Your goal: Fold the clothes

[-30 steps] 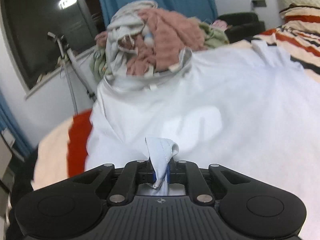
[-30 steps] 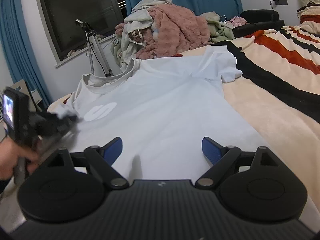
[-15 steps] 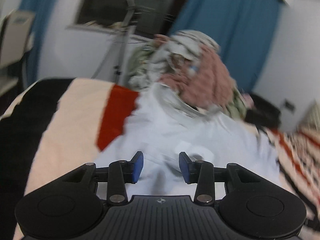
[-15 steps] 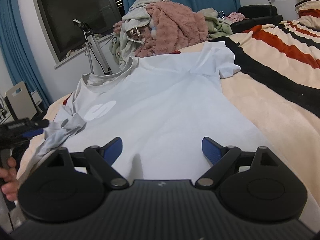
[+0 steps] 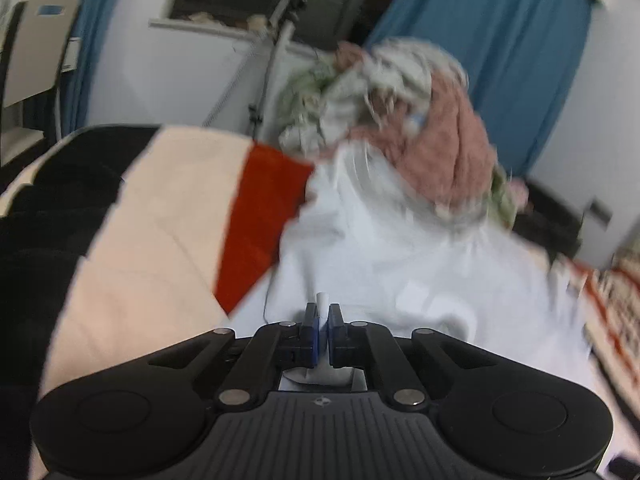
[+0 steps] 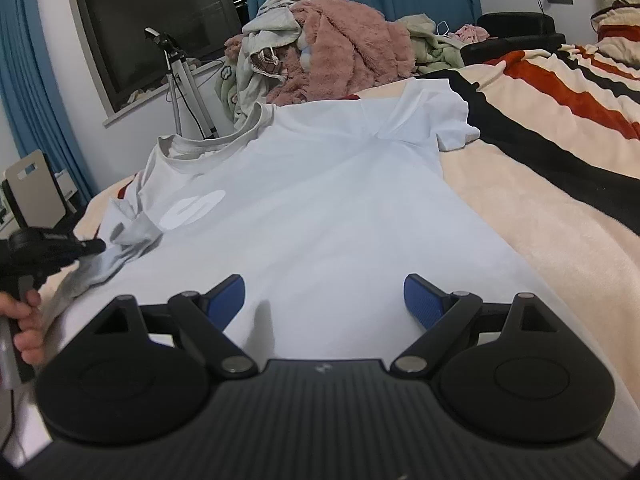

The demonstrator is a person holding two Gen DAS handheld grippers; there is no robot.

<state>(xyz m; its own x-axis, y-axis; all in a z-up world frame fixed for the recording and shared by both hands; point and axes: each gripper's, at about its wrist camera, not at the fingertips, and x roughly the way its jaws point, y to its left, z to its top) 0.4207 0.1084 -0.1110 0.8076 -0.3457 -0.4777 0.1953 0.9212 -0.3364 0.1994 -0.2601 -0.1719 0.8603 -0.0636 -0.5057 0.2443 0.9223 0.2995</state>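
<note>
The white T-shirt lay flat, front up, on the striped blanket, collar toward 12 o'clock, 1 sleeve bunched at 9 o'clock. The left gripper was clamped on that sleeve; the right gripper stood wide open over the hem, holding nothing. The sleeve fold seemed in hand; next, carrying it toward 3 o'clock across the chest.

Left gripper pinched closed — right gripper spread wide.
</note>
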